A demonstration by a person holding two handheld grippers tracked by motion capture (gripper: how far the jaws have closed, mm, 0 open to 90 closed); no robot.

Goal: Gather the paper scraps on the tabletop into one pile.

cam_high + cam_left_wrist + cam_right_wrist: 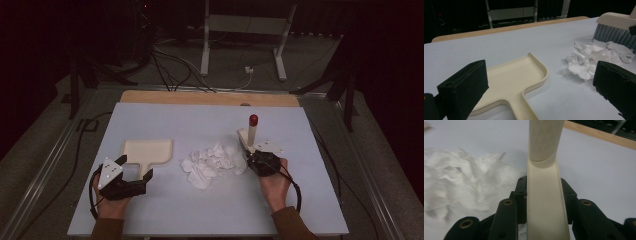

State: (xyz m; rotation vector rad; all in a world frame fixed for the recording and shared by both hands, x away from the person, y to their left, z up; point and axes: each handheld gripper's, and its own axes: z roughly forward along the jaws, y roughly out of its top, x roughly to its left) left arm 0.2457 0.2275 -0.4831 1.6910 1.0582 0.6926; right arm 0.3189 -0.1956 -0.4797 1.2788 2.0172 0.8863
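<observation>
A cream dustpan (147, 151) lies flat at the table's left, its handle toward the near edge. My left gripper (136, 166) stands open just in front of that handle, its jaws wide apart with nothing between them; in the left gripper view the dustpan (516, 80) lies between and beyond the jaws. A heap of crumpled white paper scraps (212, 162) sits mid-table. My right gripper (260, 159) is shut on a cream hand brush (252, 131) with a red-tipped handle, right of the scraps. The brush (545, 195) runs up between the jaws, and its bristles (616, 27) touch the scraps (594, 57).
The pale table top (200, 210) has a wooden strip (210, 98) along its far edge. Beyond it, a white metal stand (245, 30) and cables lie on the dark floor. Bare surface lies in front of the scraps and at the far half.
</observation>
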